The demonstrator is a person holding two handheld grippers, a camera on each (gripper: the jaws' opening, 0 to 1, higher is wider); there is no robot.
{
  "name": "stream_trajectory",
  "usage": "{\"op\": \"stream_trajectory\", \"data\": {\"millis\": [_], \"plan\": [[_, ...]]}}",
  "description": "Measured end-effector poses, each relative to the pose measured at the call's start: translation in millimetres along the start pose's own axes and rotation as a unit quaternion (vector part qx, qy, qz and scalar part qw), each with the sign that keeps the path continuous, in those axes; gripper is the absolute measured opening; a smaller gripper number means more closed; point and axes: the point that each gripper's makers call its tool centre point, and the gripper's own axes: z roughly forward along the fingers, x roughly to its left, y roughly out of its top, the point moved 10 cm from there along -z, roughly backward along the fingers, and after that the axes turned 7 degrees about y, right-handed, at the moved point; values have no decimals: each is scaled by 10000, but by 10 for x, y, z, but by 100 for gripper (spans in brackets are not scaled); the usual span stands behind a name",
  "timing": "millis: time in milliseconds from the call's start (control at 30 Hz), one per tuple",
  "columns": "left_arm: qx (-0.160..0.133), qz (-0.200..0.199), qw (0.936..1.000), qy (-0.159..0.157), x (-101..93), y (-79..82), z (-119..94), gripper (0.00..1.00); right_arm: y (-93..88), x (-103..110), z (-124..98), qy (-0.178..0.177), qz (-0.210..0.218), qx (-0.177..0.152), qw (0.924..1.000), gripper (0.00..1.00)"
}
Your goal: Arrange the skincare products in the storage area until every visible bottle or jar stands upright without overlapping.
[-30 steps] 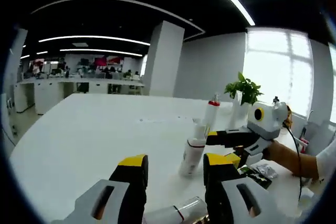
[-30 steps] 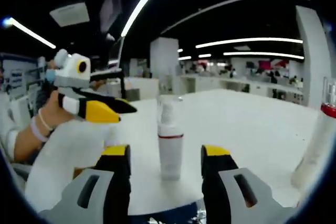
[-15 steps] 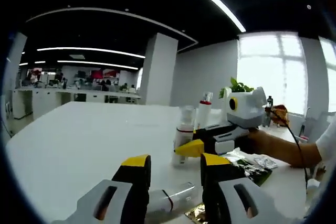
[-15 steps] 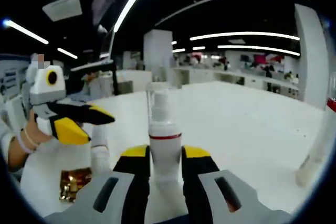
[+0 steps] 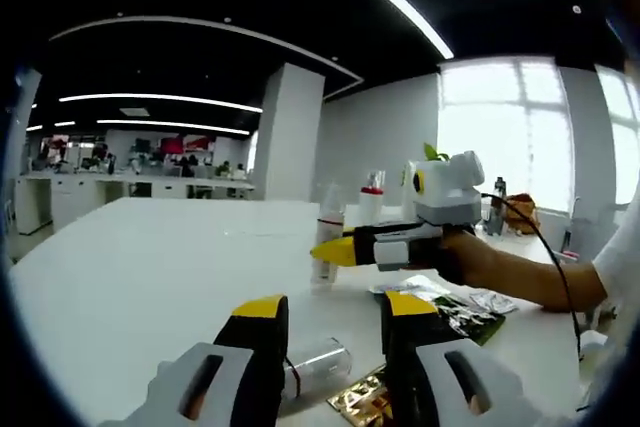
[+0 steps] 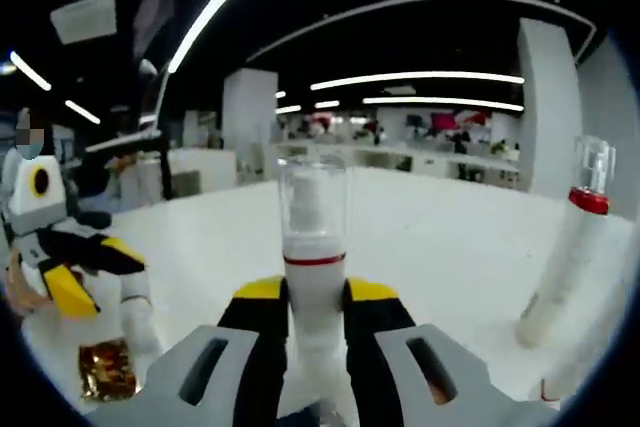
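Note:
My right gripper (image 6: 315,292) is shut on a white pump bottle (image 6: 313,247) with a clear cap and a red ring, holding it upright. In the left gripper view the same gripper (image 5: 335,250) reaches in from the right with the pump bottle (image 5: 325,237) at its yellow tips. My left gripper (image 5: 325,312) is open above the white table (image 5: 140,277). Beyond its jaws a clear-capped bottle (image 5: 315,362) lies on its side. The left gripper (image 6: 85,272) also shows low on the left of the right gripper view. A tall red-collared bottle (image 6: 565,247) stands upright on the right.
A gold sachet (image 5: 360,402) lies by the lying bottle, with dark and silver sachets (image 5: 455,309) further right. The tall bottle (image 5: 368,209) stands behind the right gripper, near a potted plant (image 5: 430,152). A person's arm (image 5: 520,282) stretches in from the right. The gold sachet (image 6: 105,367) lies low left.
My right gripper went from open around the pump bottle to shut on it. My left gripper has drawn back from the lying bottle, which now sits further beyond its jaws.

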Motion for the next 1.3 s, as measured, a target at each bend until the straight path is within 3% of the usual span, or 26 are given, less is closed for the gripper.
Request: {"op": "stream_trajectory", "data": {"millis": [167, 367, 533, 667, 700, 900, 1300], "plan": [[47, 22, 10000, -26, -11, -15, 10, 38, -9, -206, -12, -874, 273, -150, 9957, 20], [117, -23, 9999, -57, -8, -31, 18, 38, 10, -399, -31, -1811, 512, -283, 9817, 20], [131, -13, 9999, -69, -22, -38, 15, 39, -23, -515, -5, -2134, 733, -273, 9738, 20], [137, -46, 9999, -56, -11, -37, 14, 39, -63, -565, 30, -2321, 647, -155, 9704, 20], [136, -55, 9999, -32, -6, -38, 13, 40, -114, -610, 45, -2520, 632, 48, 9656, 20], [112, -22, 9999, 15, -9, -34, 9, 40, -153, -684, 78, -2751, 778, 144, 9582, 20], [95, -71, 9999, -1, 5, -30, 12, 40, -145, -672, 111, -2869, 773, 226, 9546, 20]]}}
